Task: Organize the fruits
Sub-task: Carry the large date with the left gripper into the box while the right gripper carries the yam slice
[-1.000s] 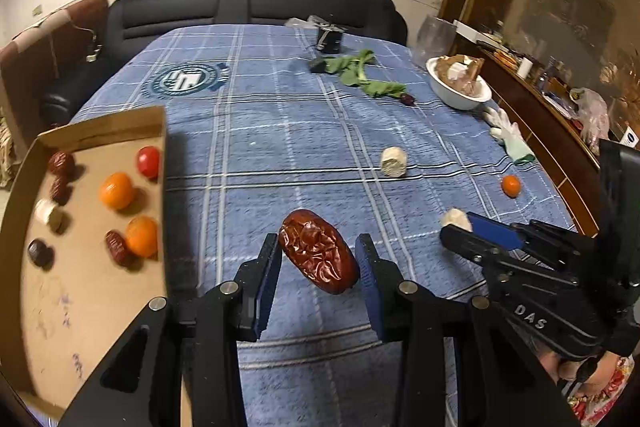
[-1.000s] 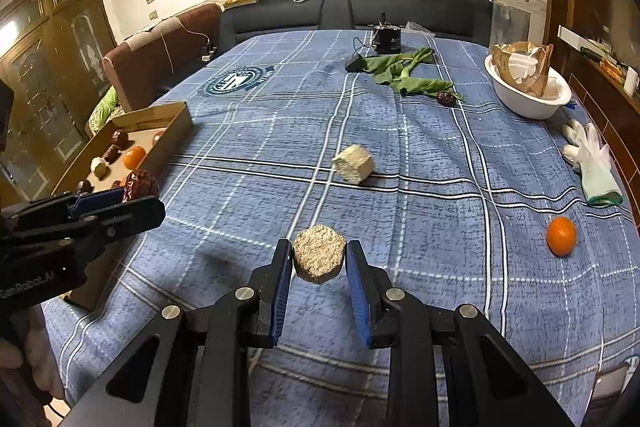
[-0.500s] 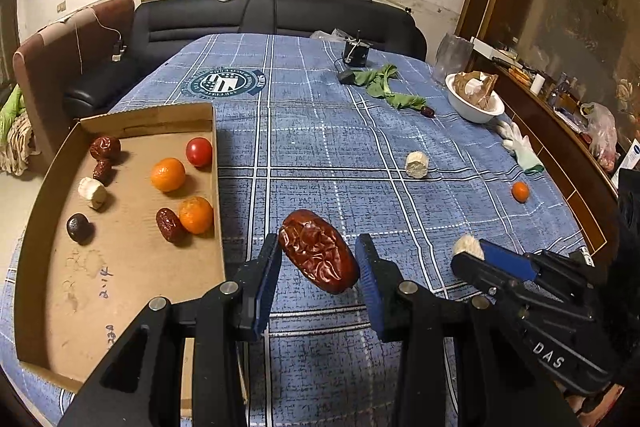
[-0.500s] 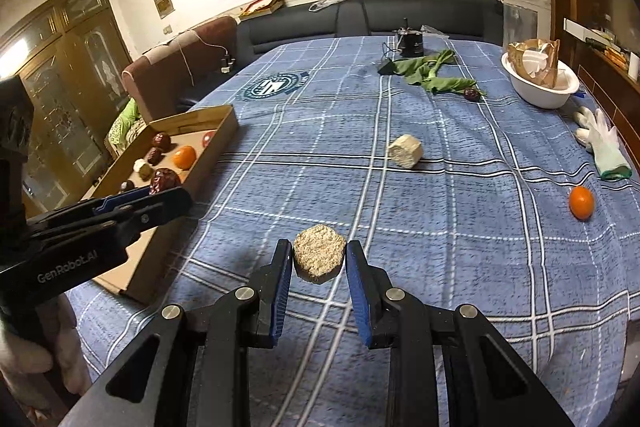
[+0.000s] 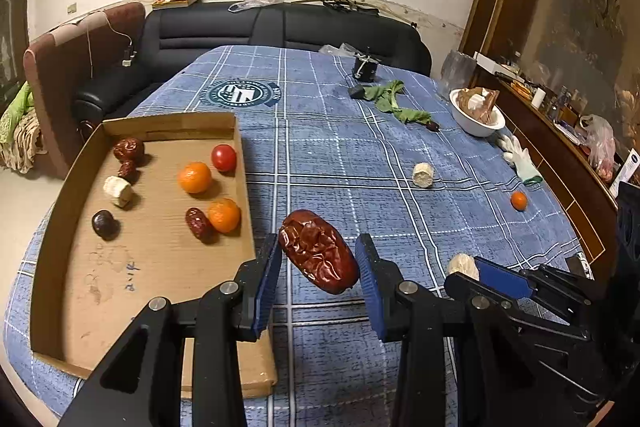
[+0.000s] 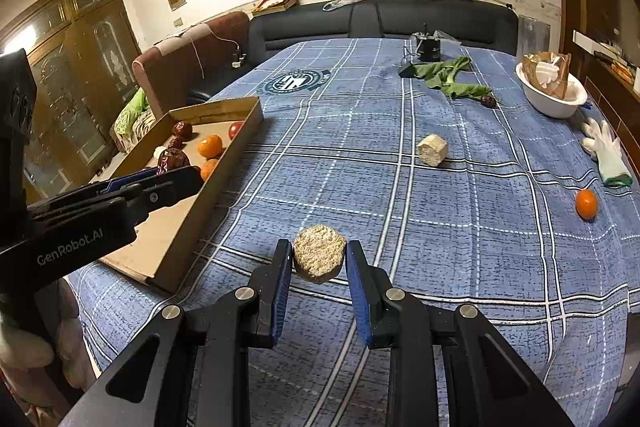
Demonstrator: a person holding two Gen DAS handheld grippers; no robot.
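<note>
My left gripper (image 5: 318, 267) is shut on a wrinkled red date (image 5: 318, 257), held above the blue plaid cloth just right of the cardboard tray (image 5: 160, 267). The tray holds dates, two oranges (image 5: 195, 177), a tomato (image 5: 223, 157), a pale chunk and a dark fruit. My right gripper (image 6: 318, 263) is shut on a pale fibrous chunk (image 6: 319, 253), held above the cloth to the right of the tray (image 6: 188, 223). The left gripper with its date also shows in the right wrist view (image 6: 172, 167). The right gripper shows in the left wrist view (image 5: 480, 275).
On the cloth lie another pale chunk (image 5: 423, 175), a small orange (image 5: 519, 201), a dark date (image 6: 488, 101), green leaves (image 6: 448, 75), a white glove (image 6: 606, 151) and a white bowl (image 6: 550, 95). A black sofa (image 5: 280, 31) stands behind the table.
Both grippers have drawn back and up from the table with their loads still held. The tray now shows more fully to the left of the left gripper.
</note>
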